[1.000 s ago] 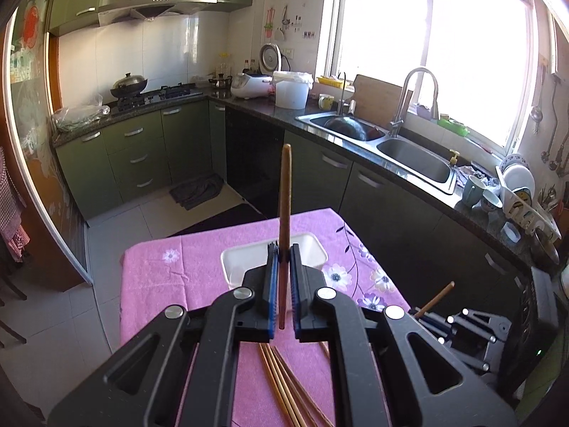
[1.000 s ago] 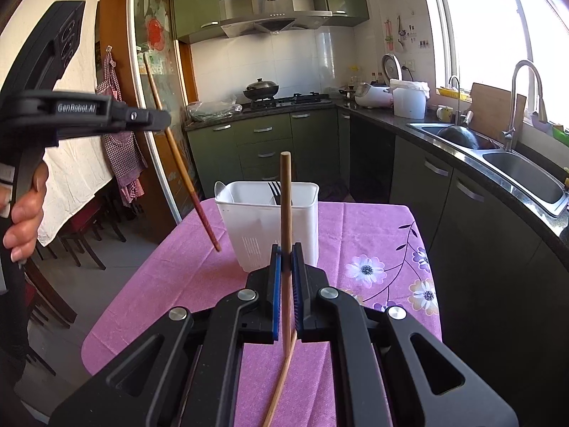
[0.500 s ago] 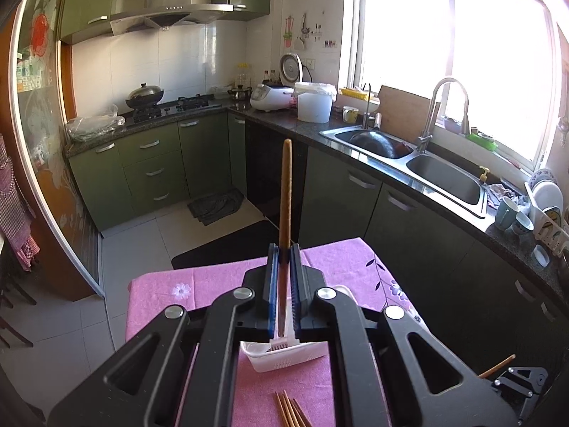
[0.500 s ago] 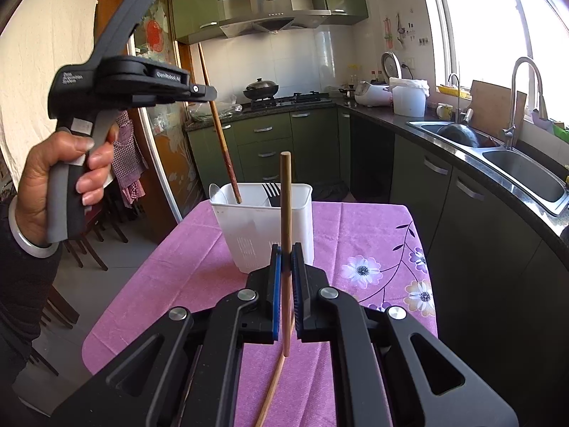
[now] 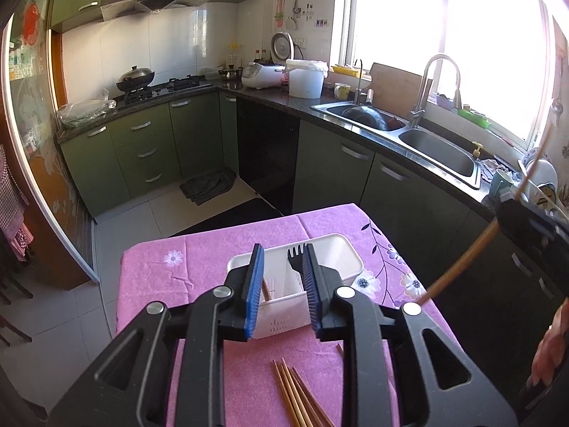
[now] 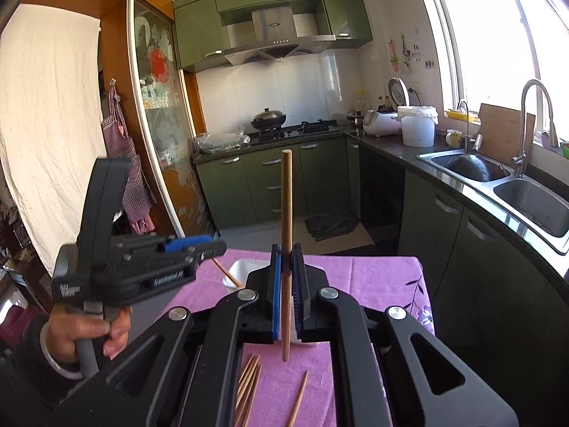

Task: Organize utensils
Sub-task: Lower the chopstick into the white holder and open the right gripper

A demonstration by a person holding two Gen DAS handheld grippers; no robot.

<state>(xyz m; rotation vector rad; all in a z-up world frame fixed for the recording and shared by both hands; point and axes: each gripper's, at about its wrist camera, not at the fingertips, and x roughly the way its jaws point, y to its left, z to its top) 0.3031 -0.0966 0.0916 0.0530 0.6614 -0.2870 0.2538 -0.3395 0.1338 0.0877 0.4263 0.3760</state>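
Note:
A white utensil holder [image 5: 330,249] stands on the pink tablecloth [image 5: 199,267]; a black fork [image 5: 296,258] and one wooden chopstick [image 5: 265,290] stand in it. My left gripper [image 5: 281,286] is open and empty just above the holder. My right gripper [image 6: 287,293] is shut on a wooden chopstick [image 6: 286,213] held upright; this chopstick also shows at the right of the left wrist view [image 5: 458,267]. The left gripper shows in the right wrist view [image 6: 202,247], over the holder [image 6: 239,273], with the dropped chopstick [image 6: 227,274] below it. Several loose chopsticks [image 5: 298,398] lie on the cloth.
The table's far edge drops to a tiled floor [image 5: 142,220]. Green kitchen cabinets [image 5: 149,149] and a counter with a sink [image 5: 437,149] run behind and to the right. Loose chopsticks also lie under the right gripper [image 6: 249,388].
My left gripper moved over the holder, opened and let go of its chopstick, which now stands in the holder. My right gripper rose with its chopstick.

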